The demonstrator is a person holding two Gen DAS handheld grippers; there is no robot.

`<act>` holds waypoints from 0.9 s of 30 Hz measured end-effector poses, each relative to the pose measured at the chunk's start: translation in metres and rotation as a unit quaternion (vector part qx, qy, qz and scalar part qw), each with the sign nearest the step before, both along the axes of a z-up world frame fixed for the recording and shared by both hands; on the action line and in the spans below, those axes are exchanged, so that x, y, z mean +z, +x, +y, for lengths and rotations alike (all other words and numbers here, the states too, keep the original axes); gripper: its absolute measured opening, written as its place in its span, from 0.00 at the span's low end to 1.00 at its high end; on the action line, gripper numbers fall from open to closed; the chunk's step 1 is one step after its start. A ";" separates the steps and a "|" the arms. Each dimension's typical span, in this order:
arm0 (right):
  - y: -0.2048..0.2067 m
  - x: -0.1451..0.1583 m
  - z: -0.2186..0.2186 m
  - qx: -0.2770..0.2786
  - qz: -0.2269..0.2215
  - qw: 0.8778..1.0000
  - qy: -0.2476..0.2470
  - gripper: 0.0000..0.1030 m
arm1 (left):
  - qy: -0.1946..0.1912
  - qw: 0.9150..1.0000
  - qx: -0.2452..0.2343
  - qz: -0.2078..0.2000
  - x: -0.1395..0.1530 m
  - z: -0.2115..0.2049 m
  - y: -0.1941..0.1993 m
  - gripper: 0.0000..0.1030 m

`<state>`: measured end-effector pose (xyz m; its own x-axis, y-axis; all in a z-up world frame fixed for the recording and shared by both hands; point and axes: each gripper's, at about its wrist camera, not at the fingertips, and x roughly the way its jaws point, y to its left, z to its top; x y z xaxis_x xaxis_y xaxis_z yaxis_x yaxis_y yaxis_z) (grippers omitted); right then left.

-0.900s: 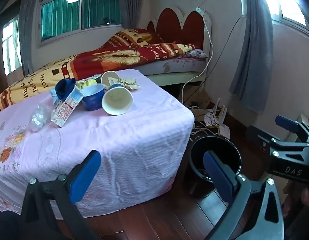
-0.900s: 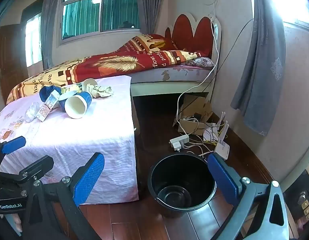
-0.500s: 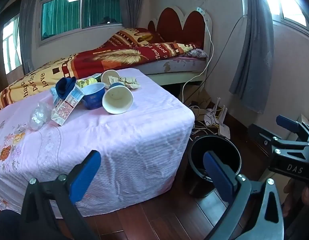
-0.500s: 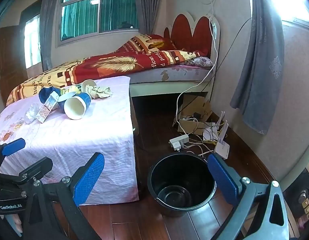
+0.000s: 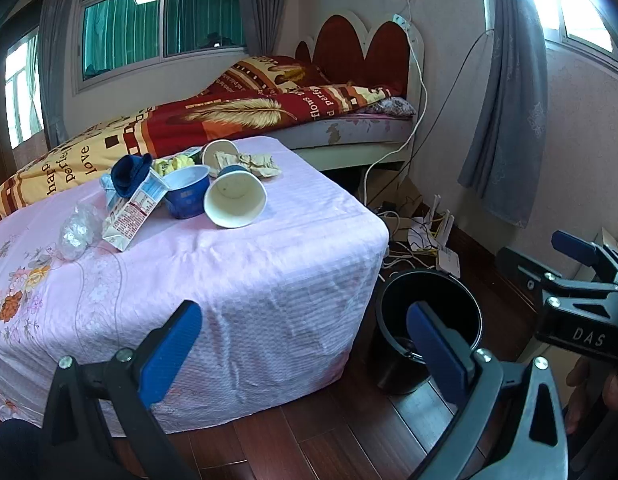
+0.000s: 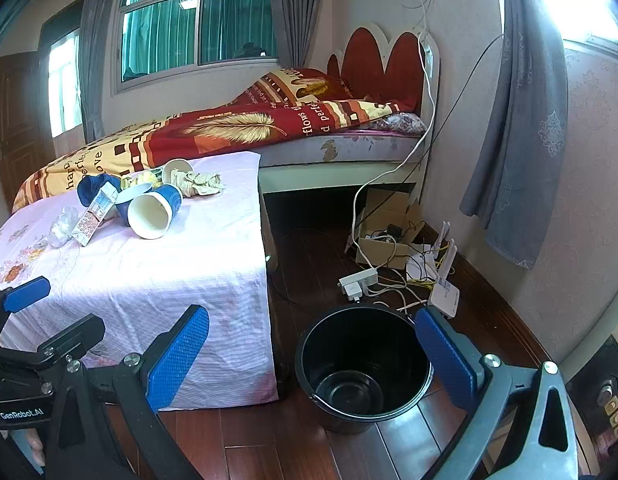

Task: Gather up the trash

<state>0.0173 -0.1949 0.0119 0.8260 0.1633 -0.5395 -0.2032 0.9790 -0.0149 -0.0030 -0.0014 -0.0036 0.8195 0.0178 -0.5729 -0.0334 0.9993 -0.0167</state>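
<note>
Bedroom, pink-clothed worktop [image 5: 249,264]: cups [image 5: 235,199], carton [image 5: 134,216] and wrappers [image 5: 249,162] heaped at far end; bucket [image 6: 365,364] waiting empty on floor alongside. Left gripper [image 5: 305,352], right gripper [image 6: 313,354] both released, grasping nothing.

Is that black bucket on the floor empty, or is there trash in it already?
Empty, as far as the right wrist view shows: the black bucket stands upright with its bare, shiny bottom visible and no trash inside.

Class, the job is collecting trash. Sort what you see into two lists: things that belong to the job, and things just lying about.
Belongs to the job:
black bucket
tipped paper cup
blue cup
carton
crumpled paper
plastic wrap

Just lying about:
bed
router
power strip
cardboard box
curtain
</note>
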 end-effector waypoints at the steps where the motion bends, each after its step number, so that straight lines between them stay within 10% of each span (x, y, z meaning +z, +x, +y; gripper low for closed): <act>1: 0.001 0.000 0.000 0.000 0.001 1.000 0.000 1.00 | -0.001 1.000 0.000 0.000 0.000 -0.001 -0.001 1.00; 27: 0.000 0.000 0.001 0.000 0.003 1.000 -0.001 1.00 | -0.002 1.000 -0.002 0.002 0.001 -0.002 0.002 1.00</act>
